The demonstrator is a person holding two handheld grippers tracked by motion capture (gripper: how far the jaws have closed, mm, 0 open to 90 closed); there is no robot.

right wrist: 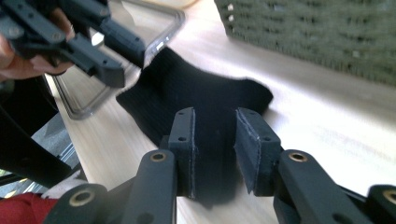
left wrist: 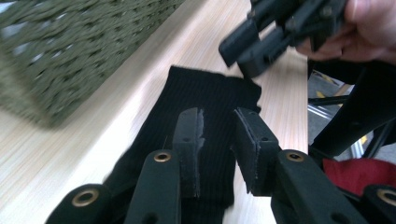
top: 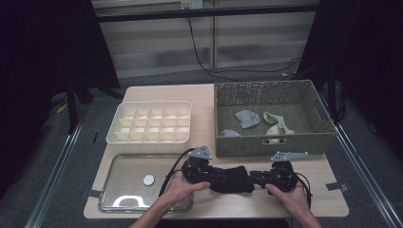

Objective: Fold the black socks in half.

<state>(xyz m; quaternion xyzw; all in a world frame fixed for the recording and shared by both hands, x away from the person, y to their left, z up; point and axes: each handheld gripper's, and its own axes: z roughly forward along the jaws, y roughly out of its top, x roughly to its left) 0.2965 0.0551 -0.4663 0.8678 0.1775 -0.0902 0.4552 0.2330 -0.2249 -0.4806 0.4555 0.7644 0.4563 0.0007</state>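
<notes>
Grippers [top: 216, 175] [top: 256, 178] face each other, level, over black sock [top: 233, 179].

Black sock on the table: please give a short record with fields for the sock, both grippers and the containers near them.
item: black sock, lying flat on the wooden table
left gripper: jaws apart, over one end of the sock, not pressing it
right gripper: jaws apart, over the other end
basket: woven, green, behind the sock, holding grey and beige socks
divided box: cream, compartments empty
clear tray: in front of the box, with a small white disc
</notes>
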